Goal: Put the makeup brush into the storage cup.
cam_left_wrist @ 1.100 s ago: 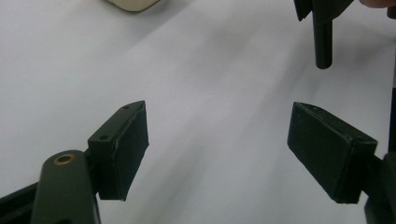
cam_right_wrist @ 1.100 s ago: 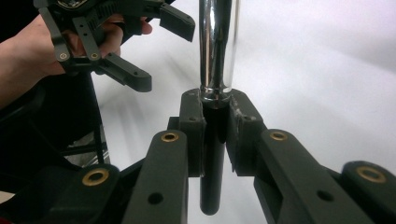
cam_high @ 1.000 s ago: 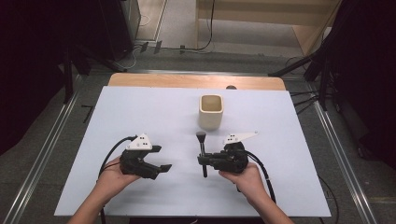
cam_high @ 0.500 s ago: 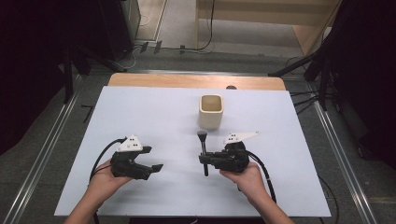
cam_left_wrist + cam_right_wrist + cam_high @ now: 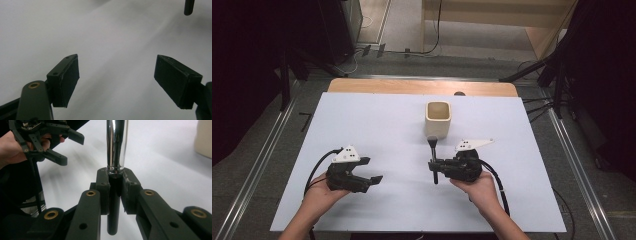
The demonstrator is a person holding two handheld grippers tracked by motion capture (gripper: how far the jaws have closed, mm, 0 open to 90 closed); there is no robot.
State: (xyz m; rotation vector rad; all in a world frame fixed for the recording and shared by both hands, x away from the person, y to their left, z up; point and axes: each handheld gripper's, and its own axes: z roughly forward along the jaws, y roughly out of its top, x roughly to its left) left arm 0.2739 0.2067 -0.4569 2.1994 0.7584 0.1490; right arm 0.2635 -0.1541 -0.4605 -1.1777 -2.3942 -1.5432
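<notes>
Starting at the left of the table (image 5: 362, 120), a flat, matte, pale grey-white sheet, we hold our left gripper (image 5: 373, 180) low near the near edge, its black jaws spread wide with nothing between them. In the left gripper view the blocky, dull pads (image 5: 68, 80) frame only bare surface.

Further right, roughly at the middle of the near half, our right gripper (image 5: 435, 165) is clenched on the tool (image 5: 432, 150), a slim rod with a black handle and a polished chrome shaft that ends in a dark head pointing toward the far edge. In the right gripper view the pads pinch the black handle just below the point where the shiny metal (image 5: 116, 145) begins.

Just beyond the tool's head stands the cup (image 5: 438, 119), a cream, squarish, matte holder with rounded corners and an open top, toward the far edge and a little right of centre.

Our worry is the grip: it sits low on a long, smooth rod, so the tool could pivot or slide between the pads as we tilt it toward the cup. The cup looks light, so a nudge from the head against its rim could tip it or push it away.
</notes>
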